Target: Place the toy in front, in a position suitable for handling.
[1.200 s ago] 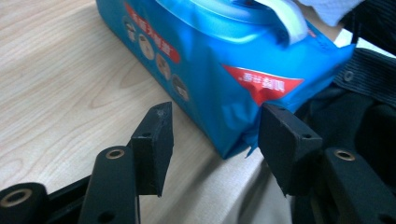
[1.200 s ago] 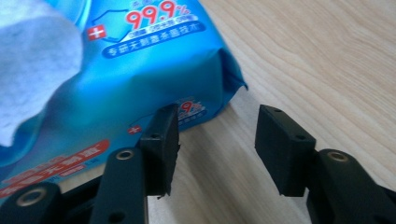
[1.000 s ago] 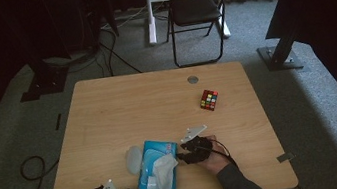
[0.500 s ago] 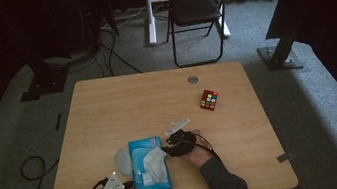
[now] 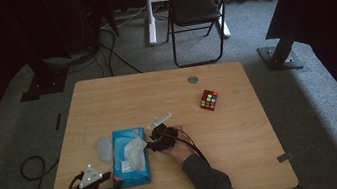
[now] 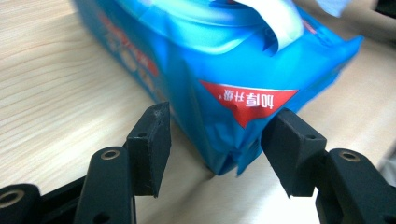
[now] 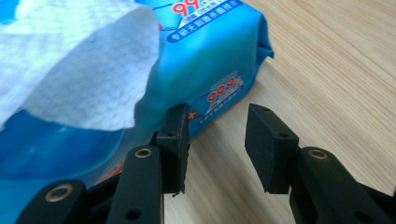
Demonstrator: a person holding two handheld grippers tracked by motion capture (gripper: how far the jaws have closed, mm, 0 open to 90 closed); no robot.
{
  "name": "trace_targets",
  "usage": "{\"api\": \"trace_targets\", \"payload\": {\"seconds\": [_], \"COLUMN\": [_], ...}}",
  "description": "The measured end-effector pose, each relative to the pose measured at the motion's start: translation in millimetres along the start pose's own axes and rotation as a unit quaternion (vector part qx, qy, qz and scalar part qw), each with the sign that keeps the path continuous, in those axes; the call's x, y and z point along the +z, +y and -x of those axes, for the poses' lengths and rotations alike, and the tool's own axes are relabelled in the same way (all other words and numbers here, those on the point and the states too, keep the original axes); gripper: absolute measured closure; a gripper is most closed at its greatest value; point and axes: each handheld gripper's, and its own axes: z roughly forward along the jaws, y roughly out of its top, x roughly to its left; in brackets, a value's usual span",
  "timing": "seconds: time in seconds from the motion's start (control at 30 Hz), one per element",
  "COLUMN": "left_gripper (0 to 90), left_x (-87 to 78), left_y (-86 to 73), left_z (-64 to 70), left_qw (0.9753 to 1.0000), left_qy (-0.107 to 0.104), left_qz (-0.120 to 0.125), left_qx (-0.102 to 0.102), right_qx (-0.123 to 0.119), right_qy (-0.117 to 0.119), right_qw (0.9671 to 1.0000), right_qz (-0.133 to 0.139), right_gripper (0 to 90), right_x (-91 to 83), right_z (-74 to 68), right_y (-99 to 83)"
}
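The blue wipes pack (image 5: pixel 131 156) lies near the table's (image 5: pixel 242 129) front-left edge, a wipe (image 5: pixel 135 149) poking up. Both grippers are open: the left gripper (image 6: pixel 215 135) straddles its near corner, the right gripper (image 7: pixel 217 144) sits beside it. A puzzle cube (image 5: pixel 209 99) rests well apart on bare wood.

Left gripper (image 5: pixel 100 185), lower left of the high view: black body, topped by a grey three-cornered plate carrying small dark dots, with a black cable looping off its left side. Right gripper (image 5: pixel 155 139), centre of that view: same black build, same grey plate, black cable running back along the forearm. The right forearm wears a dark grey long sleeve (image 5: pixel 212 184).

Both gripper views, lower frame: matt black fingers (image 6: pixel 152 147), each a blocky rectangular pad with a small hole, mounted on an arm with brass-ringed screw holes (image 7: pixel 143 152).
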Motion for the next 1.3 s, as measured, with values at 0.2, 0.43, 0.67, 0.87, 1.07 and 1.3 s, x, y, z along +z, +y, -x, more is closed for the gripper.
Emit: {"api": "trace_targets", "payload": {"seconds": [0.2, 0.43, 0.67, 0.87, 1.07, 1.3], "left_gripper": [43.6, 40.1, 40.2, 40.2, 39.8, 39.8], "left_x": [-4.9, -22.0, -36.1, -32.2, -29.9, -26.7], "left_y": [-5.2, -11.1, -8.1, -8.2, -6.5, -5.8], "left_z": [-23.8, -31.6, -37.5, -48.0, -55.7, -59.4], "left_qw": [0.9975, 0.9959, 0.9928, 0.9917, 0.9906, 0.9907], "left_qy": [0.047, 0.059, 0.057, 0.077, 0.085, 0.082], "left_qz": [0.015, 0.047, 0.096, 0.09, 0.094, 0.093], "left_qx": [-0.05, -0.049, -0.044, -0.05, -0.053, -0.058], "right_qx": [0.006, 0.009, 0.043, 0.07, 0.086, 0.107], "right_qy": [0.007, -0.015, -0.071, -0.122, -0.166, -0.242], "right_qw": [1.0, 0.9998, 0.9961, 0.9891, 0.9806, 0.9615], "right_qz": [0.001, 0.011, 0.03, 0.044, 0.058, 0.073], "right_gripper": [55.7, 41.2, 31.5, 28.3, 27.8, 25.4], "right_x": [7.8, -2.3, -37.5, -65.9, -90.6, -117.1], "right_z": [1.3, 16.1, 56.9, 88.5, 112.0, 151.1], "right_y": [5.5, 3.1, -1.7, -6.2, -13.1, -24.5]}}
